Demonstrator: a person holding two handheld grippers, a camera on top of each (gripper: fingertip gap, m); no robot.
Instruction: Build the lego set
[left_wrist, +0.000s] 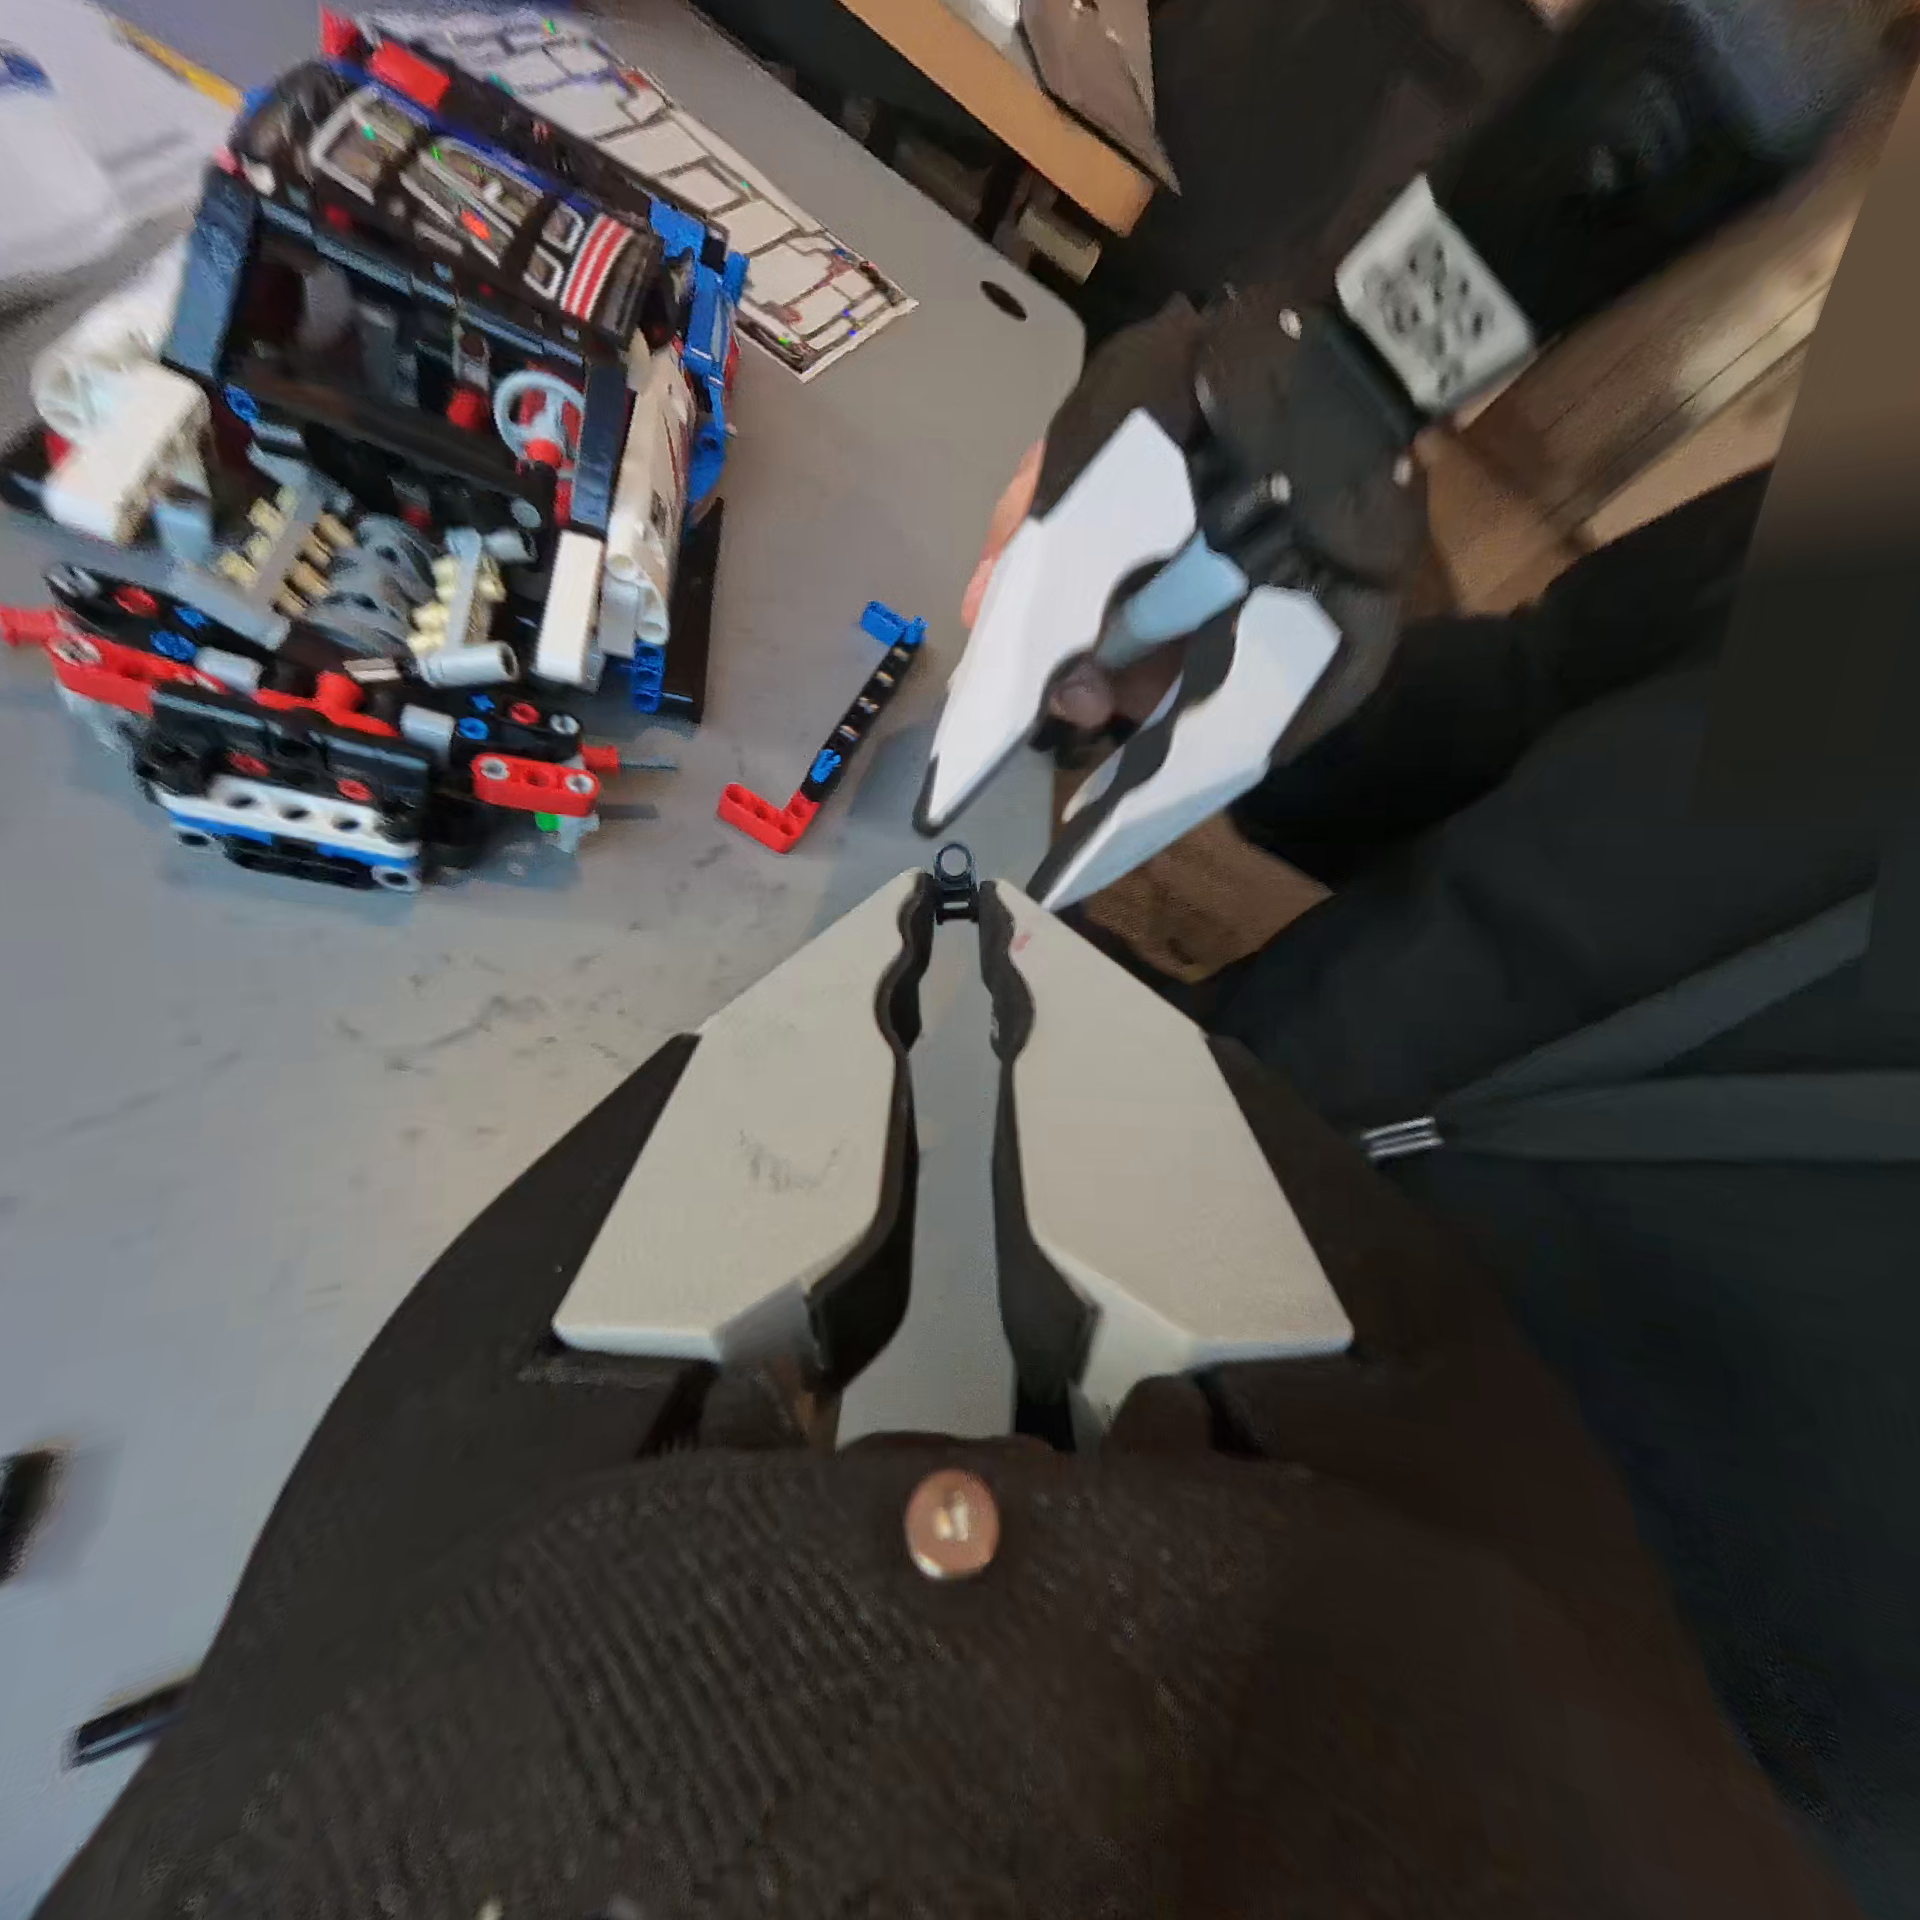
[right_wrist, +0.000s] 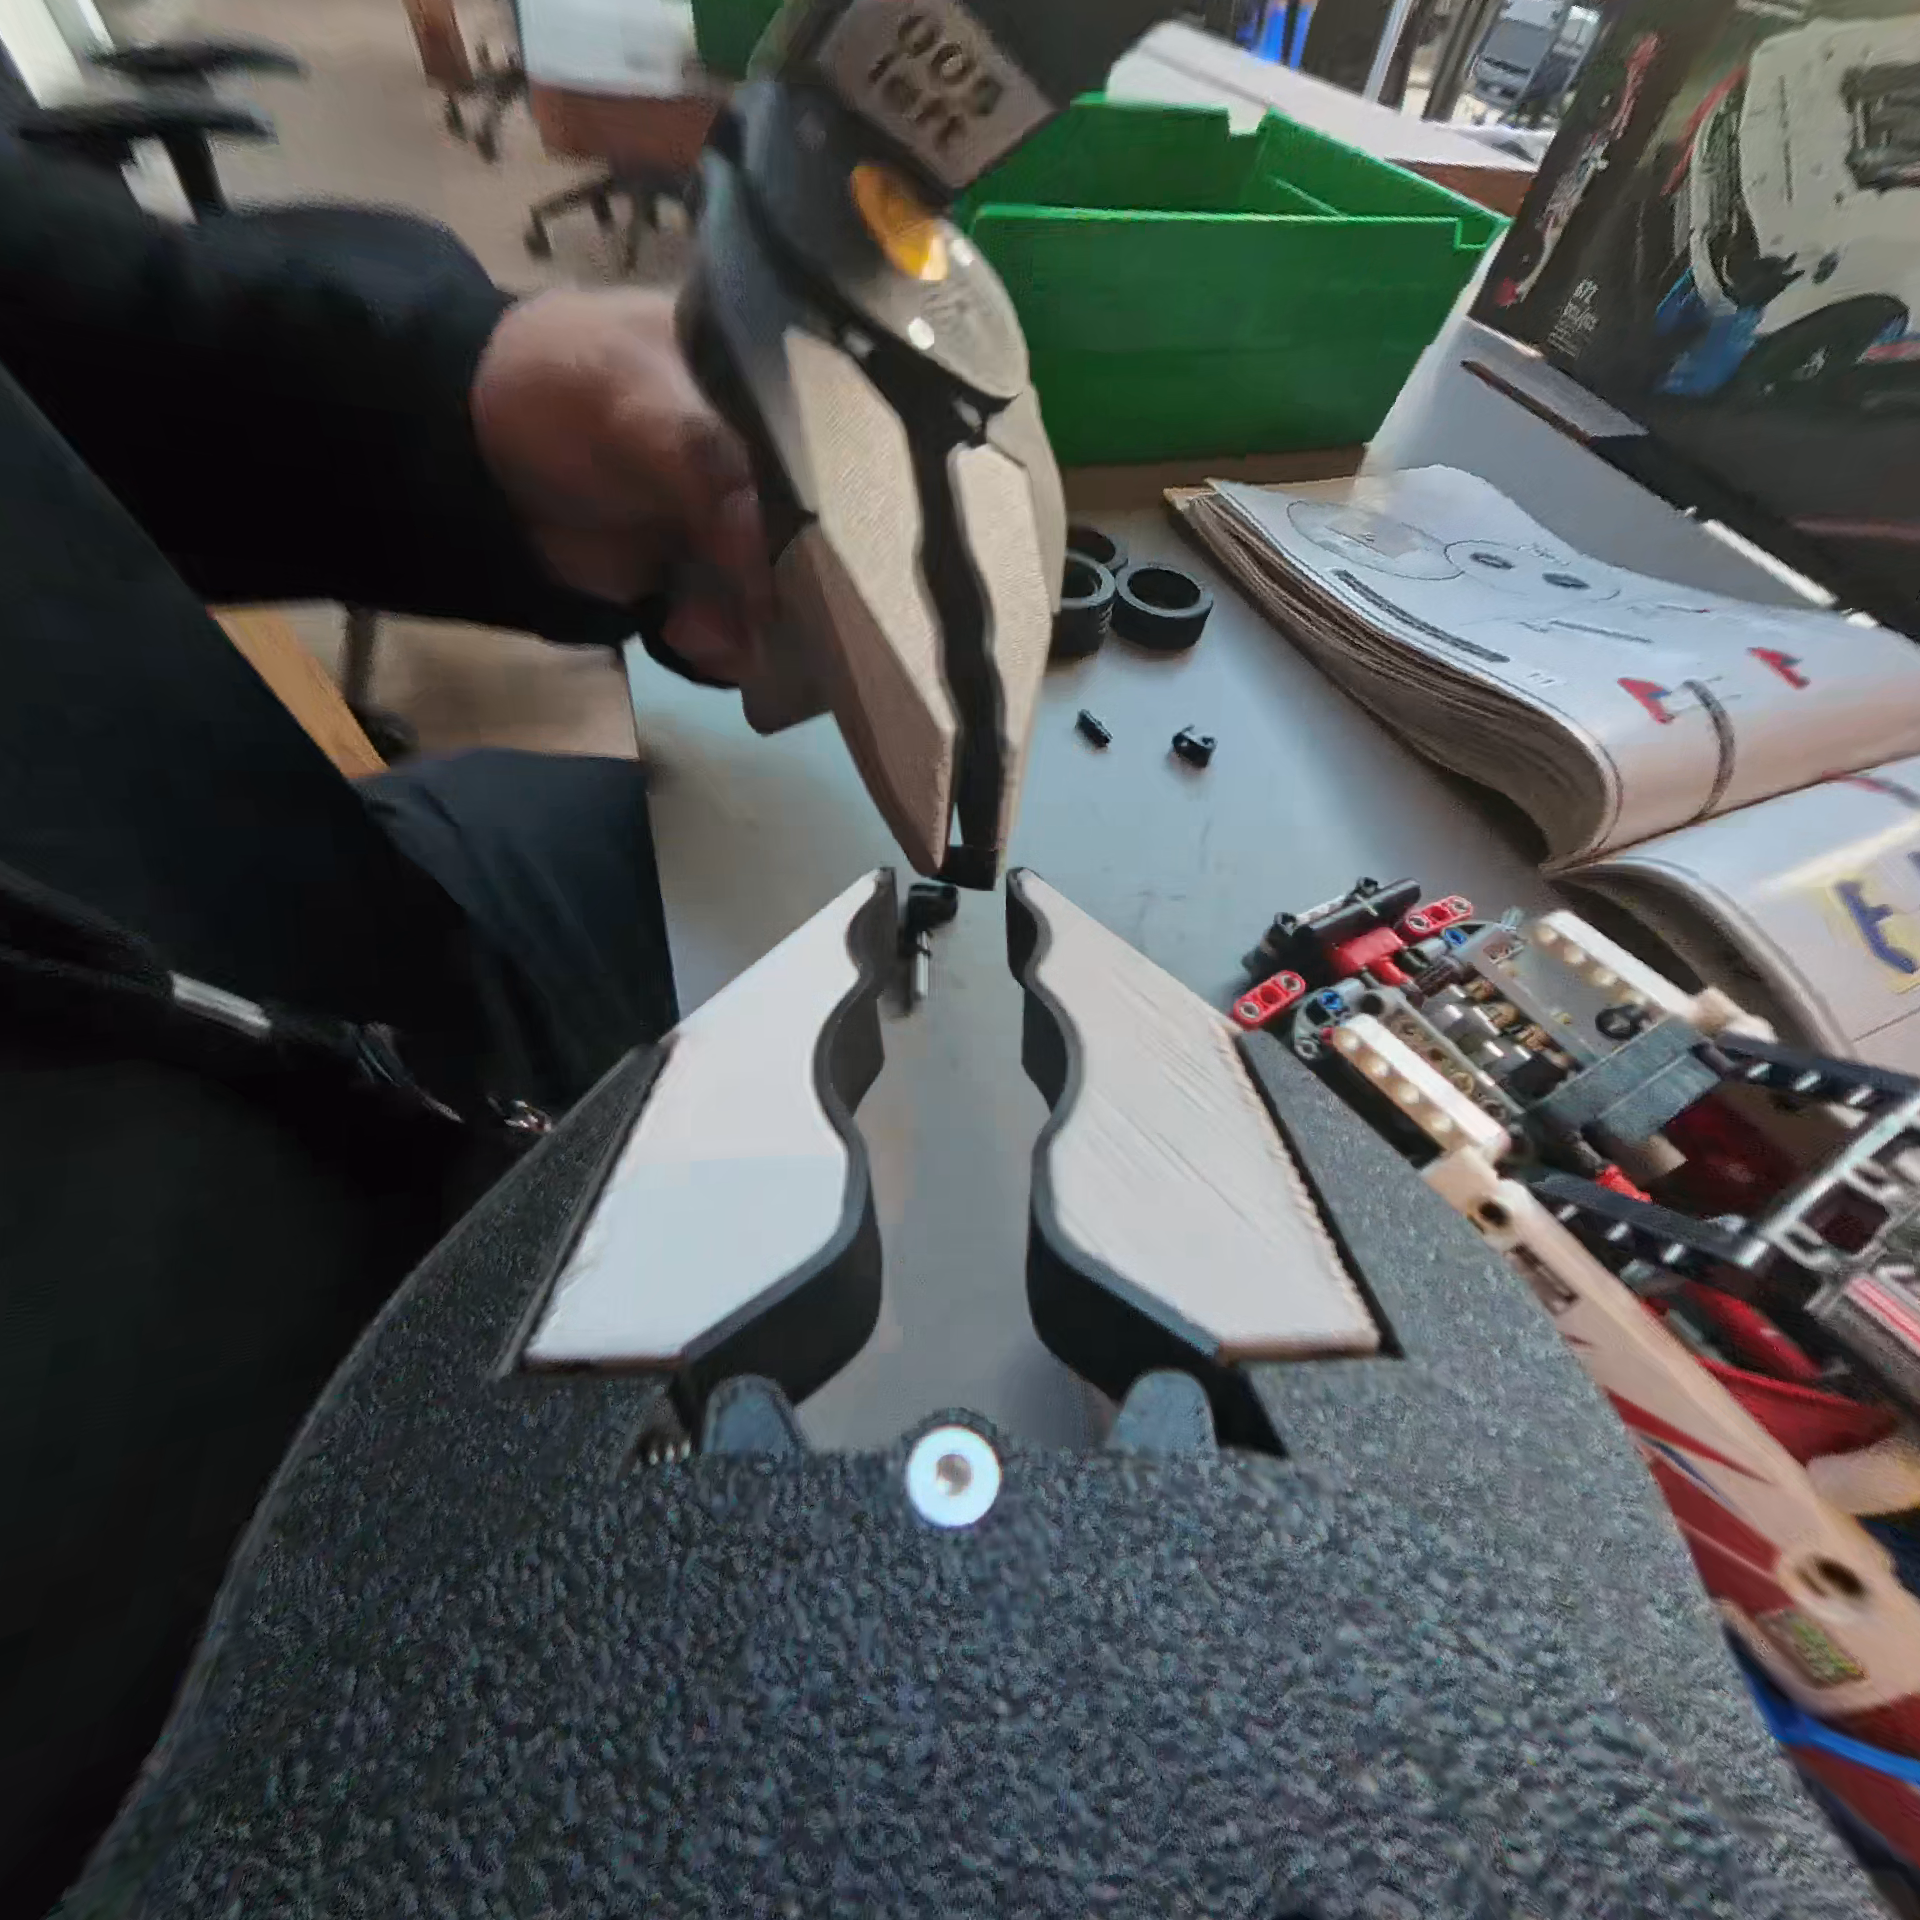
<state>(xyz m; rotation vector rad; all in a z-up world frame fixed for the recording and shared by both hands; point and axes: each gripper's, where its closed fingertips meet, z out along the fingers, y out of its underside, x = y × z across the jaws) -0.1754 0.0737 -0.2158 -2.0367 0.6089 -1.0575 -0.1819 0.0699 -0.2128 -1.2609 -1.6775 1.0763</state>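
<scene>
Left gripper (left_wrist: 954, 896): fingers nearly closed, pinching a small black connector (left_wrist: 953, 881) at the tips. Right gripper (right_wrist: 951, 883): fingers parted, a small black pin (right_wrist: 925, 914) against the left fingertip; we cannot tell if it is held. Both hover over the table (left_wrist: 312, 1091), near its edge. The half-built car (left_wrist: 395, 468) sits well apart. We judge we are joining the two pieces: line up the axes, press straight, keep the pinch firm.

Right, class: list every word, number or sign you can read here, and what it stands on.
Set box: small print, too blurred to read.
Instruction booklet: diagrams, no legible words.
Left tool, shut on a black connector: raised marks on its body, blurred.
Model car: sticker, unreadable.
Nothing reads clearly enough to quote.
</scene>
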